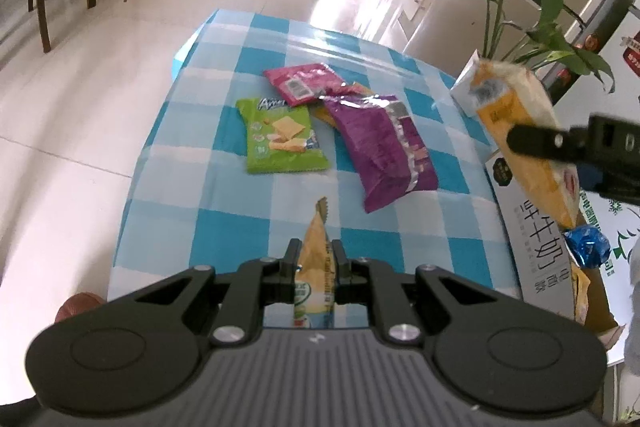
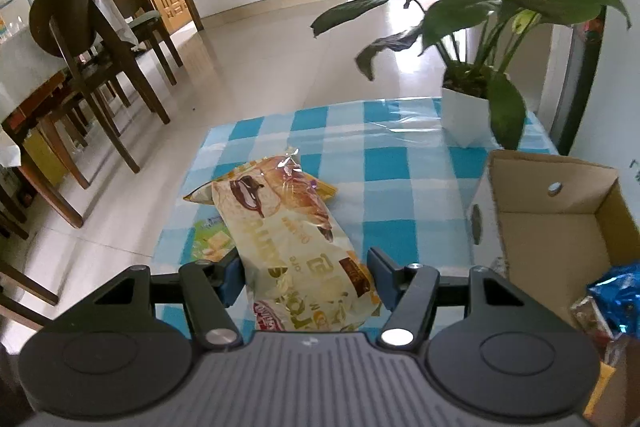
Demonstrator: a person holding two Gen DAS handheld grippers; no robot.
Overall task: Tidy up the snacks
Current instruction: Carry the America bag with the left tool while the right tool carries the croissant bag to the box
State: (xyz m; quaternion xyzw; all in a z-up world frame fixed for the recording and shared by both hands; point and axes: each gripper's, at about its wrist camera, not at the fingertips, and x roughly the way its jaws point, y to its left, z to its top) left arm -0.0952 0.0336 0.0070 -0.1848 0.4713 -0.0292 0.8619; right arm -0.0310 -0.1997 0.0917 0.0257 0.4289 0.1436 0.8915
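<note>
Snacks are mid-sort on a blue-checked table (image 1: 224,227), with both tools loaded. Nearest the left wrist camera, the left gripper (image 1: 313,269) pinches a slim yellow packet (image 1: 316,267) between narrowly set jaws, just above the cloth. Ahead of it lie three packets not yet collected: a green cracker pack (image 1: 280,137), a purple bag (image 1: 386,147) just to its right, and a pink wrapper (image 1: 306,83) farthest off, with something orange partly hidden beneath. To the right, the right gripper (image 2: 306,277) clamps a croissant bag (image 2: 292,243) in wider-set jaws, off the table. Right of that tool stands the open cardboard box (image 2: 560,199), already holding a blue foil sweet (image 2: 620,297) and other wrappers. By this evidence the job looks perhaps a third done, two packets in transit and at least three waiting.
</note>
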